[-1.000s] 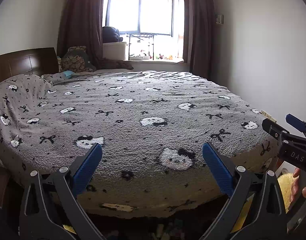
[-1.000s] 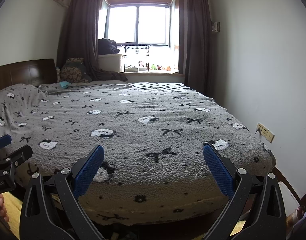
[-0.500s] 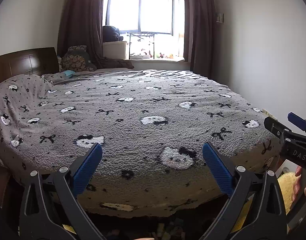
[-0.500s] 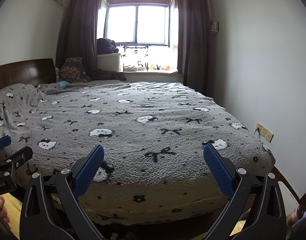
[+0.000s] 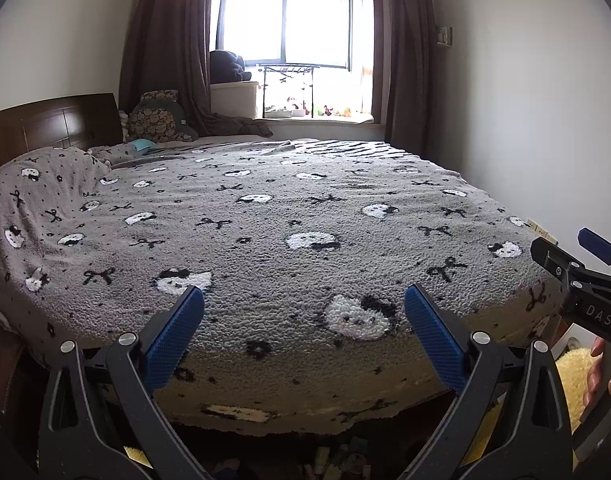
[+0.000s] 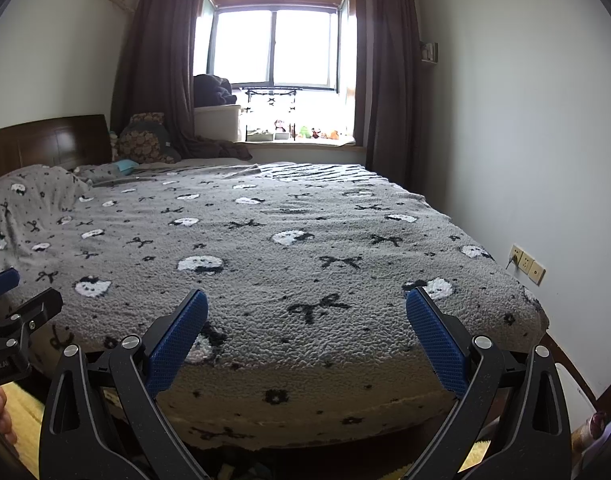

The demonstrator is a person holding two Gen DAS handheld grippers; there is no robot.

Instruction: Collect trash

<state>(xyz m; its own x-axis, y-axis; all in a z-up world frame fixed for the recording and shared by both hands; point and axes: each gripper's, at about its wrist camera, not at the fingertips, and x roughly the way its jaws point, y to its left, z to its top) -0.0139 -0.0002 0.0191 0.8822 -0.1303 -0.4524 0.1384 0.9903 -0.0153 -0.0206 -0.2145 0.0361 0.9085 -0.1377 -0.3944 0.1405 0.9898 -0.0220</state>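
Note:
My left gripper is open and empty, held at the foot of a bed with a grey patterned blanket. My right gripper is open and empty, beside it to the right, facing the same blanket. The right gripper also shows at the right edge of the left wrist view. The left gripper shows at the left edge of the right wrist view. A small light-blue item lies near the pillows at the far left. Small items lie on the floor under the bed's foot. I cannot tell what they are.
A dark wooden headboard stands at the left. A window sill with small objects and a white box is at the far end. A white wall with sockets runs along the right. Yellow fluffy fabric lies on the floor.
Both grippers have drifted very slightly; the view of the bed is almost the same. The jaws have stayed open.

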